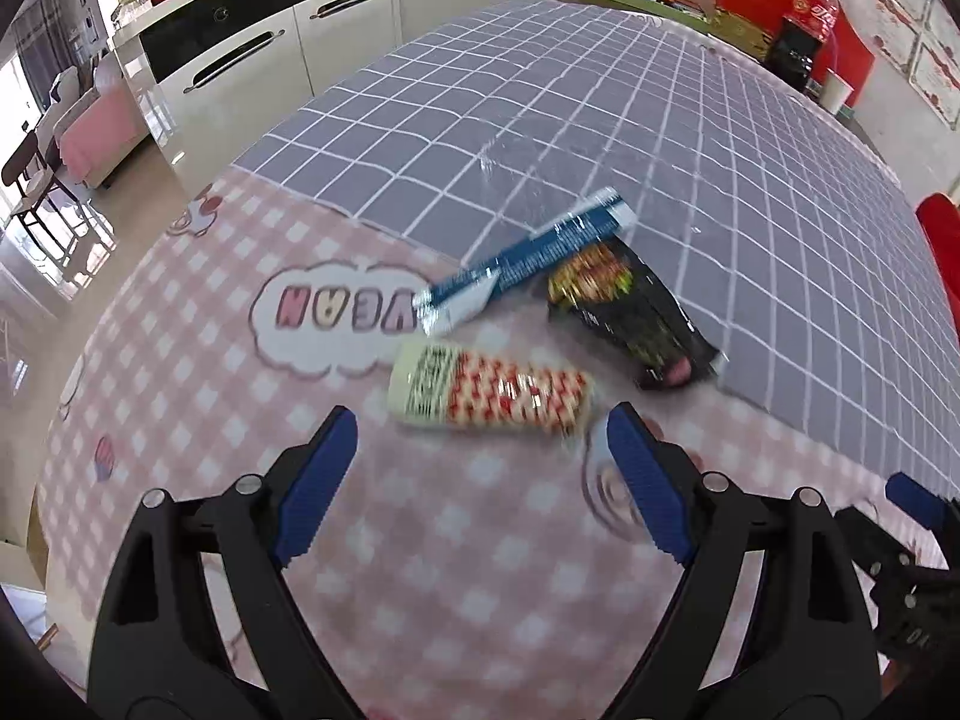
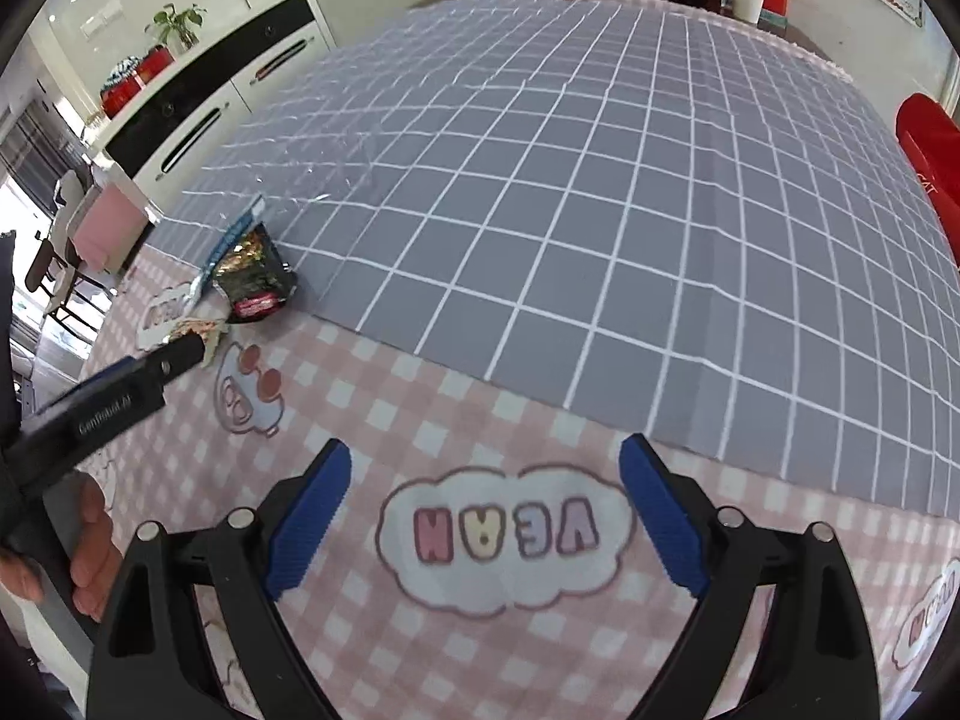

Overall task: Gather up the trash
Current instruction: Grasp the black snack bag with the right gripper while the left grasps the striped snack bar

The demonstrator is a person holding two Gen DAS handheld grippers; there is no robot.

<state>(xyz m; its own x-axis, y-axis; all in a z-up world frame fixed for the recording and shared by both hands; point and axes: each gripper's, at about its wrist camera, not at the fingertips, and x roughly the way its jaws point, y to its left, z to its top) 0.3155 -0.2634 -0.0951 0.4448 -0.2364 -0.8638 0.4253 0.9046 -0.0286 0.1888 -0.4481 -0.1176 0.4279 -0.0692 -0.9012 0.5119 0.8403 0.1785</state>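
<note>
Pink and grey checked cloths [image 1: 198,372] are spread over the table. Three wrappers are seen together: a red-and-white one [image 1: 492,393], a blue one [image 1: 528,258], a black one [image 1: 630,318]. Left gripper [image 1: 480,438] is spread wide just before the red-and-white wrapper; right gripper [image 2: 486,474] is spread wide, nothing held.

Both views bright, even daylight. Window [image 1: 24,138] at far left is blown out to white. Shadows on the tabletop [image 1: 600,138] are soft and faint. Specular glare on a clear film patch [image 1: 510,162] over the grey grid cloth, and on the glossy cabinet fronts [image 1: 252,60]. Heavy fisheye: grid lines bow outward, black vignette in all corners. Motion blur smears the wrappers [image 1: 492,393] and pink check print near the tabletop's near edge; far edge is sharper.
</note>
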